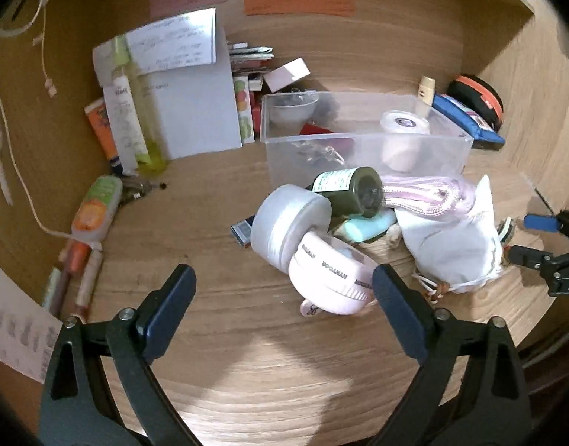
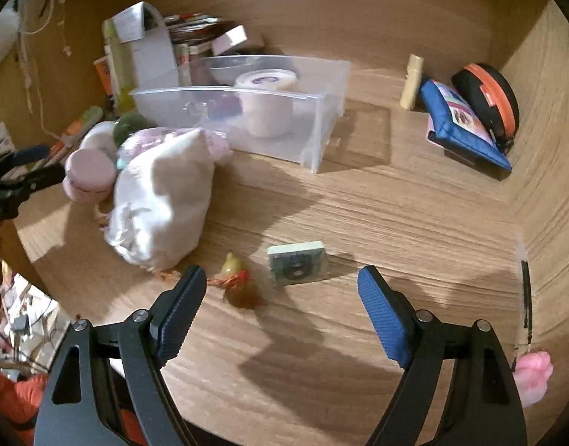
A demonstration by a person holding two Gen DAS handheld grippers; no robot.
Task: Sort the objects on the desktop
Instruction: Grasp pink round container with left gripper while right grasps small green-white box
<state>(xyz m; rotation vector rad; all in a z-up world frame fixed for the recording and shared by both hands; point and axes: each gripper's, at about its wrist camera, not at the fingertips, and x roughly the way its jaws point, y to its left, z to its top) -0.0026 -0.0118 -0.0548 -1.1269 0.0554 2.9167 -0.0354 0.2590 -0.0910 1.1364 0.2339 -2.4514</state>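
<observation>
A clear plastic bin (image 1: pixel 366 148) (image 2: pixel 321 119) sits mid-desk and holds a white tub (image 1: pixel 403 137) (image 2: pixel 266 104) and small items. In front of it lies a pile: a white jar (image 1: pixel 288 223), a pink round case (image 1: pixel 333 278) (image 2: pixel 89 174), a dark green bottle (image 1: pixel 351 191), a white cloth pouch (image 1: pixel 452 245) (image 2: pixel 161 204). My left gripper (image 1: pixel 284 286) is open and empty, its right finger beside the pink case. My right gripper (image 2: pixel 280 290) is open and empty, just before a small green square box (image 2: pixel 297 262) and a tasselled charm (image 2: pixel 236 278).
Tubes and a white box (image 1: pixel 195 104) stand at the back left. Pens and a glue stick (image 1: pixel 95 208) lie at the left. A blue pouch (image 2: pixel 463 126) and a black-orange round case (image 2: pixel 489 96) lean at the right wall. A pink eraser pen (image 2: pixel 530 368) lies at the right.
</observation>
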